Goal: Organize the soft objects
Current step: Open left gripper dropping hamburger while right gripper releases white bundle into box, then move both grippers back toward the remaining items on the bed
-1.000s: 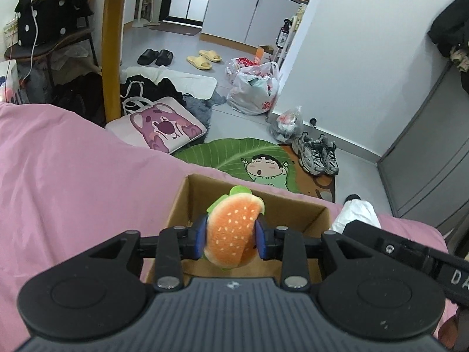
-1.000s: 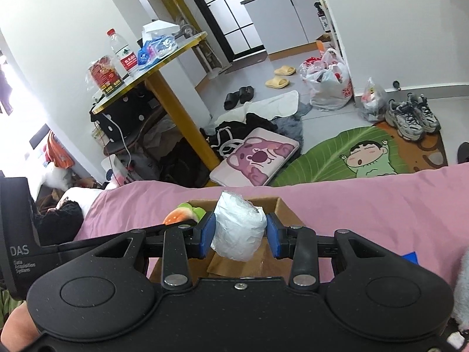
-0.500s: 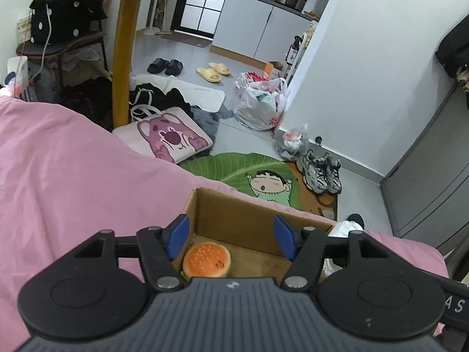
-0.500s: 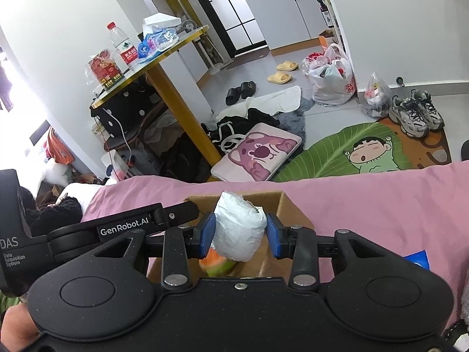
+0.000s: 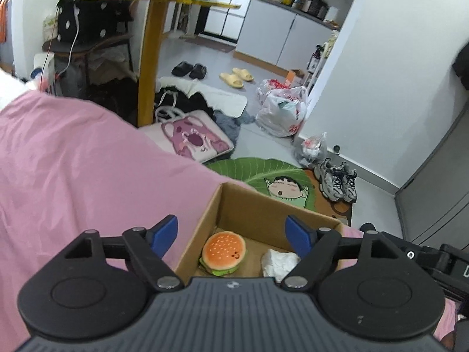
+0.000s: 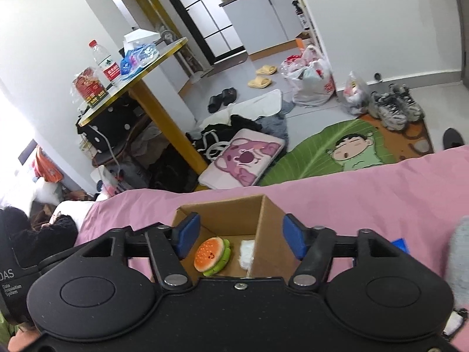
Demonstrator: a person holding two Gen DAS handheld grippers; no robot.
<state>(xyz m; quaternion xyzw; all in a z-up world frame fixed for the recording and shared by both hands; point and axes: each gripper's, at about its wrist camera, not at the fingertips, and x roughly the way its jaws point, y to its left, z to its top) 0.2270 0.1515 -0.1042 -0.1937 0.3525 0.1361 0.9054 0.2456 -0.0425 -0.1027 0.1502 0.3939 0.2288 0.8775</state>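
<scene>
An open cardboard box [image 5: 249, 205] [image 6: 222, 209] sits on the pink bedspread [image 5: 88, 161] [image 6: 366, 187]. Inside it lie a plush hamburger [image 5: 224, 252] [image 6: 211, 254] and, to its right, a crumpled white soft object [image 5: 278, 262] [image 6: 247, 253]. My left gripper [image 5: 234, 234] hangs open above the box, nothing between its blue pads [image 5: 164, 233]. My right gripper [image 6: 240, 236] is also open over the box, empty, its blue pads [image 6: 187, 233] spread wide. The right gripper's black body [image 5: 425, 256] shows at the right edge of the left wrist view.
The bed edge drops to a cluttered floor: a green cartoon rug [image 6: 337, 146], a pink bear cushion [image 6: 243, 155], sneakers [image 5: 337, 179], plastic bags [image 5: 281, 111], slippers [image 6: 261, 77]. A yellow-legged table [image 6: 140, 67] carries a bottle and packets. A grey fuzzy thing [image 6: 458, 252] lies at the right.
My right gripper has opened and the white soft object has dropped into the box beside the hamburger. The left gripper, which let go of the hamburger earlier, has shifted left and stays open.
</scene>
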